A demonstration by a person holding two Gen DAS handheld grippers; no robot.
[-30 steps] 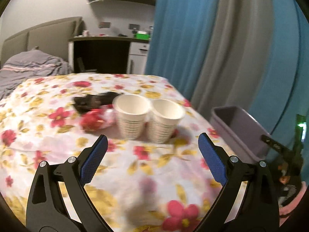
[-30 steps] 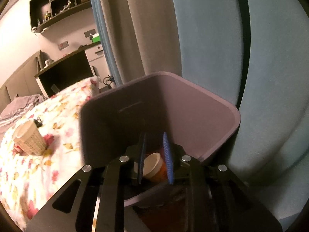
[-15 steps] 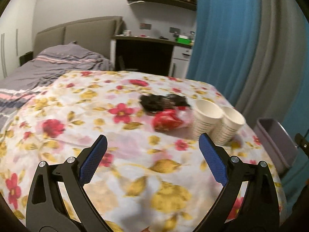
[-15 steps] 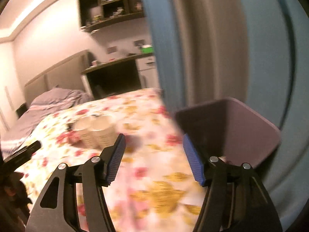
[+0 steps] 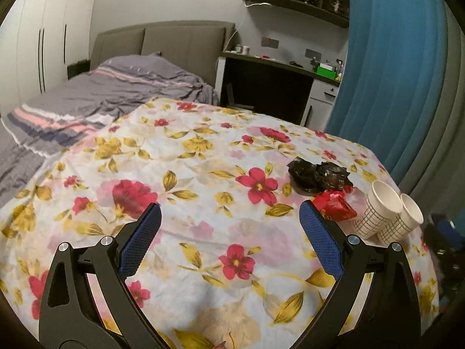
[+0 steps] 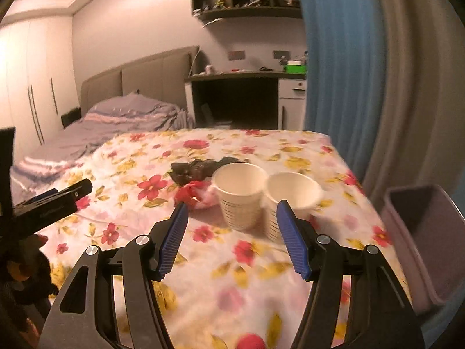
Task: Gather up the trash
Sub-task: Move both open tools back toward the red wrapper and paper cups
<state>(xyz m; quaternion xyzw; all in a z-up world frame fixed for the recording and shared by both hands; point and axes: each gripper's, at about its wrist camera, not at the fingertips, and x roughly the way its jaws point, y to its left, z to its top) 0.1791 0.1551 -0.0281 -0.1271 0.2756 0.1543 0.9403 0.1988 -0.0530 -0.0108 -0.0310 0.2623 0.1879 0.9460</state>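
Two white paper cups (image 6: 239,196) (image 6: 290,197) stand side by side on the floral tablecloth (image 6: 232,279). Behind them lie a red wrapper (image 6: 193,195) and a crumpled black bag (image 6: 193,170). My right gripper (image 6: 232,240) hovers open just short of the cups, nothing between its blue pads. In the left wrist view the cups (image 5: 383,212), the red wrapper (image 5: 334,205) and the black bag (image 5: 318,174) sit at the right. My left gripper (image 5: 229,238) is open over the cloth (image 5: 203,174), left of the trash, holding nothing.
A grey-purple bin (image 6: 427,244) stands beside the table's right edge. Blue and grey curtains (image 6: 363,72) hang behind it. A bed (image 5: 96,99) with grey bedding and a dark desk (image 5: 270,90) lie beyond the table. The left gripper (image 6: 46,206) shows at the right wrist view's left edge.
My right gripper opened over the bin, left the orange cup there, and swung left to face the two paper cups. My left gripper swung left, so the trash slid to the right of its view.
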